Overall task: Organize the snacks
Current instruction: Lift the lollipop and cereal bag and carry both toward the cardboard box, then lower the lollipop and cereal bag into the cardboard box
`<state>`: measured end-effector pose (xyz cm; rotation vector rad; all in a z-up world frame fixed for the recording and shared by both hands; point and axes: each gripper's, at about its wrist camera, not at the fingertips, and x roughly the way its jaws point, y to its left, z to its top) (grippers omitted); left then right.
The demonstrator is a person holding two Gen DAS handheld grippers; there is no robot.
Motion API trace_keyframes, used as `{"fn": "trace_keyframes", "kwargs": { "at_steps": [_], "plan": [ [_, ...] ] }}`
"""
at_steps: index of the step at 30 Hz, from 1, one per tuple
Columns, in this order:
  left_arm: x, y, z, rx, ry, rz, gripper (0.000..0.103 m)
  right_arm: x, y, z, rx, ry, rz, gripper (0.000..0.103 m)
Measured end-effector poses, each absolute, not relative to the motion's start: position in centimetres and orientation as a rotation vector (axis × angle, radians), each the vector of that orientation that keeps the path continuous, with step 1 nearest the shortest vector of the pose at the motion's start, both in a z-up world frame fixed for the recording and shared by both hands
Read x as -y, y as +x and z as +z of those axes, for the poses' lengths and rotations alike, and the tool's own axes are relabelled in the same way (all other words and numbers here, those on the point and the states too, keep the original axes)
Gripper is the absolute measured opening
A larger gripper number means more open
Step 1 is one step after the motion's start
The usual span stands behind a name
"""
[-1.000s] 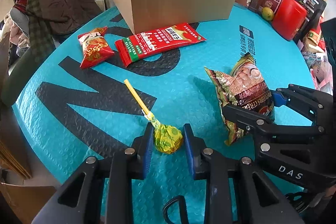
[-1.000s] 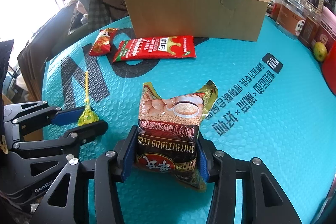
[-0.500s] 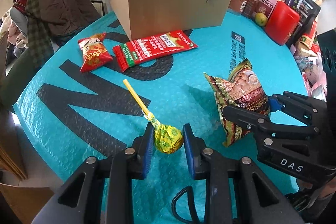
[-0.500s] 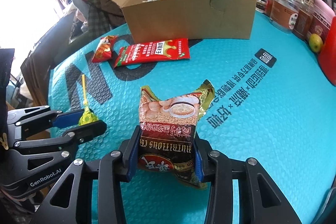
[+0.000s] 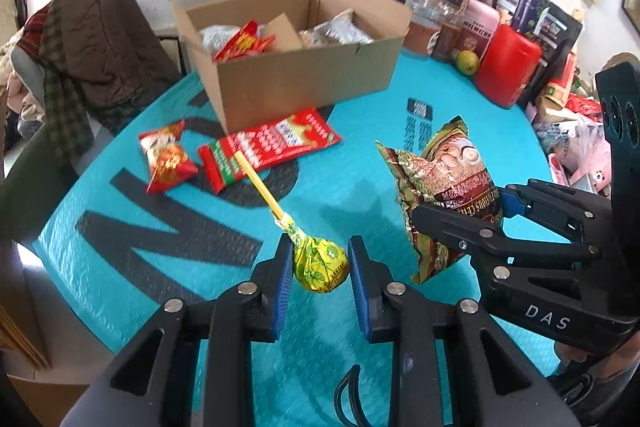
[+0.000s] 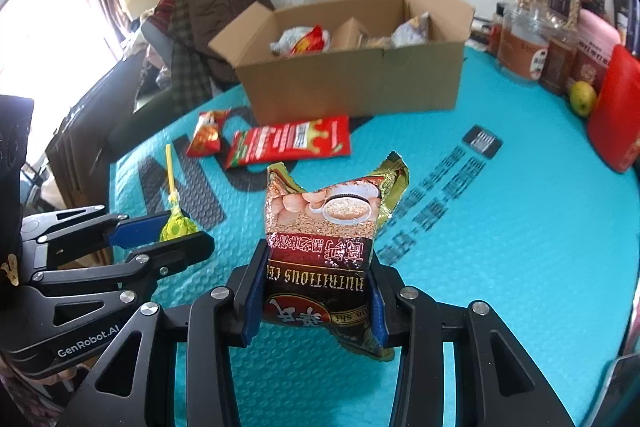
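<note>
The left gripper is clamping a lollipop by its yellow-green wrapped head, the blue pads pressing both sides, and the yellow stick is angling up and away toward the far left. The lollipop is hanging clear of the table, which is wearing a teal bubble-textured cover with big black letters.

The right gripper is squeezing the lower part of a cereal bag, its jaws having just been closing in on the bag; the bag is standing upright between the pads, off the table, with its gold top corners flaring out.

Farther back, an open box is sitting on the table with several packets inside. Just in front of it a long red packet is lying flat, and beside that, to the left, a small red packet. Jars, a red container and a green fruit are crowding the far right edge.
</note>
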<state>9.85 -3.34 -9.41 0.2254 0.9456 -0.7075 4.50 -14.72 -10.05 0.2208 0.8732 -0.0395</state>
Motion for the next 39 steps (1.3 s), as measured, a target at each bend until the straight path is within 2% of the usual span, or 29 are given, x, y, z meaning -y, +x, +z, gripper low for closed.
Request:
{"fn": "trace_keyframes", "kwargs": {
  "at_steps": [22,39],
  "plan": [
    [6.2,13.6,-1.6,-0.712,0.159,-0.741,0.027,17.5,7.4,-1.8,-0.682,0.143,-0.013,0.041],
    [8.6,19.5,0.4,-0.634,0.142,-0.722,0.027,20.1,13.6,0.4,-0.632,0.123,-0.038,0.041]
  ]
}}
